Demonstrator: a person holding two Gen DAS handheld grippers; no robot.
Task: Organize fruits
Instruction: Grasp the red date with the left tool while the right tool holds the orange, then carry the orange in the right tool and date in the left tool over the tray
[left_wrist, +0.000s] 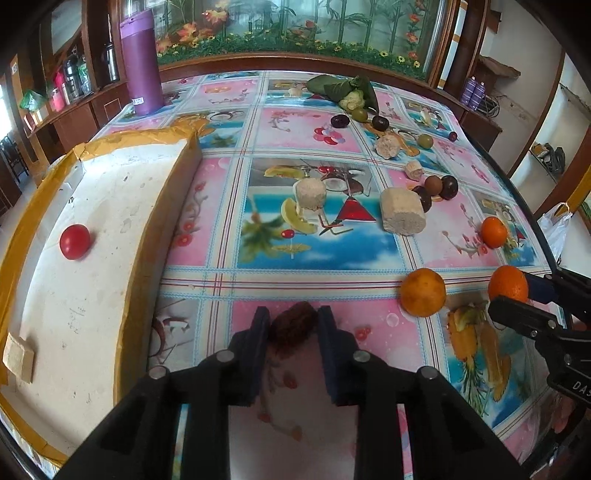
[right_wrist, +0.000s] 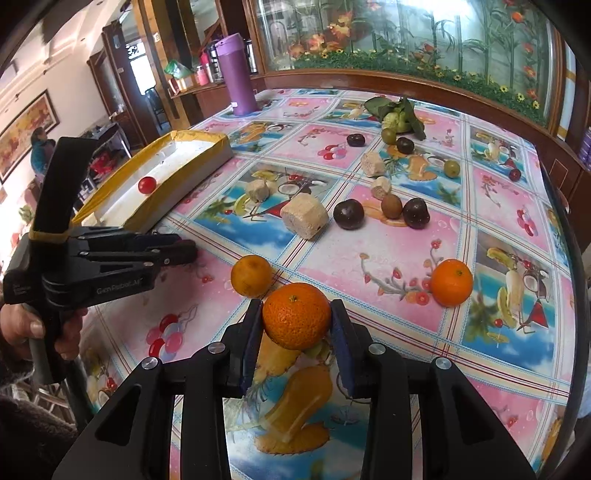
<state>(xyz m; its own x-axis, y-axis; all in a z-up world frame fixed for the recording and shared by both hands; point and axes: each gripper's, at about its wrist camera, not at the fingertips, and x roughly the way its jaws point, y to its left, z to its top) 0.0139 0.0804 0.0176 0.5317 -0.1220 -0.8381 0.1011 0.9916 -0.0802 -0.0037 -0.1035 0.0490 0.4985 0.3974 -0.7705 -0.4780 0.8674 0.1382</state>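
My left gripper (left_wrist: 292, 322) is shut on a dark reddish-brown fruit (left_wrist: 291, 325), low over the tablecloth beside the white foam tray (left_wrist: 92, 295). One red fruit (left_wrist: 75, 241) lies in the tray. My right gripper (right_wrist: 296, 320) is shut on an orange (right_wrist: 297, 315); it also shows in the left wrist view (left_wrist: 508, 284). Two more oranges (right_wrist: 252, 276) (right_wrist: 451, 282) lie on the table near it. Dark purple, brown and green fruits (right_wrist: 349, 214) are scattered farther back.
Several pale cylindrical chunks (right_wrist: 304, 216) lie mid-table. A purple tumbler (right_wrist: 239, 74) stands at the far left corner. A leafy cauliflower (left_wrist: 351, 94) lies at the back. The table edge (right_wrist: 569, 258) runs along the right.
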